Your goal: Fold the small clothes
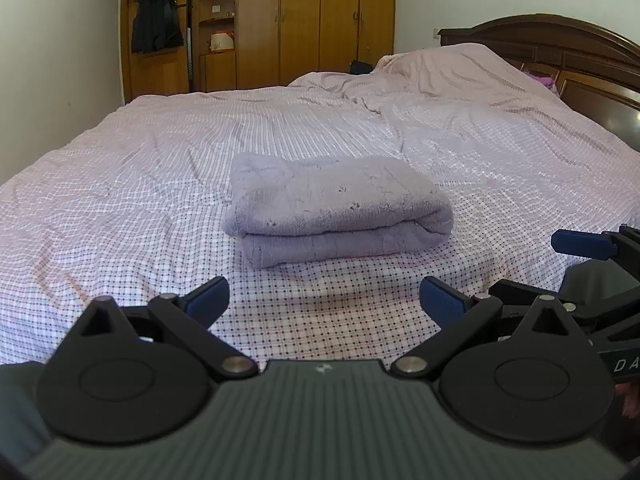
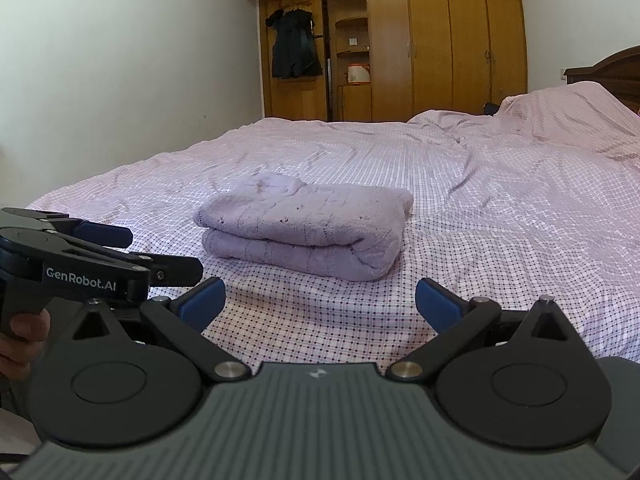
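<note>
Your lavender knitted garment (image 1: 340, 210) lies folded in a compact bundle on the checked bedsheet (image 1: 120, 200), in the middle of both views, a little beyond your fingertips. Your left gripper (image 1: 324, 300) has its blue pads spread wide with nothing between them, and your right gripper (image 2: 320, 300) is equally wide and empty. Neither one touches the cloth.

Judging by the doubled layers and the rounded fold at the bundle's right end, the folding looks nearly or fully done. If you mean to tidy it, look to the upper left corner of the bundle in the right wrist view, where a bit of knit bunches up instead of lying flat. Press or tuck that corner gently rather than pinching deep, since a soft, thick knit is likely to spring open if you drag a single layer. Come in low and level with the sheet so that you do not snag the bedding underneath.

You cannot see the far side of the bundle, so whether sleeves or edges stick out there is unknown. What kind of garment it is cannot be told. Dark specks dot the top, too small to identify. In each view the other gripper is cut off at the frame edge.
</note>
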Tool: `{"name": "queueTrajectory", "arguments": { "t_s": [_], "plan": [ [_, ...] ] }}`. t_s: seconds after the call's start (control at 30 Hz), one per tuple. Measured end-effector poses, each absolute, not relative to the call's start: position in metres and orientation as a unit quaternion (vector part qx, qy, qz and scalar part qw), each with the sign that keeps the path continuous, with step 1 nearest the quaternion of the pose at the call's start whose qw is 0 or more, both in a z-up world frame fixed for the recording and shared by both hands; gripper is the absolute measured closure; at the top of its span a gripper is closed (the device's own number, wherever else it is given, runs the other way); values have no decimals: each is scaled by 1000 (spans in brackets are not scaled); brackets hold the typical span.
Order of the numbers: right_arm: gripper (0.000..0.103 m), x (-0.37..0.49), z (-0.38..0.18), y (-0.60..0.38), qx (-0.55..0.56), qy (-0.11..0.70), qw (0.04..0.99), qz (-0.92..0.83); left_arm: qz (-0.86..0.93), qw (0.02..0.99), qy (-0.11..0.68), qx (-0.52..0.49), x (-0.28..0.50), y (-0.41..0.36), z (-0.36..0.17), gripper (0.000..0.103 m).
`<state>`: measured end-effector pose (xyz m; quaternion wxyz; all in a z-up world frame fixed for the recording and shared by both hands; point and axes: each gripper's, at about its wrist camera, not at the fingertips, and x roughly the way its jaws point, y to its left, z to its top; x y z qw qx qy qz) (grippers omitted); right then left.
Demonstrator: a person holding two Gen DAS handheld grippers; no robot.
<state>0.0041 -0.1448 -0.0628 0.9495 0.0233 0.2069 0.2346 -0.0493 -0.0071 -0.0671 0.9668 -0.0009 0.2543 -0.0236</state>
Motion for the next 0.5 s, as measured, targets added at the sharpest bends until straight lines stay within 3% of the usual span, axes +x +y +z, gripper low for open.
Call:
{"name": "queueTrajectory", "arguments": {
  "t_s": [0.5],
  "plan": [
    [0,6,-65,-143,24,211,948,237,-29,967,254,-1,-51,-8,-66,0]
  ]
}}
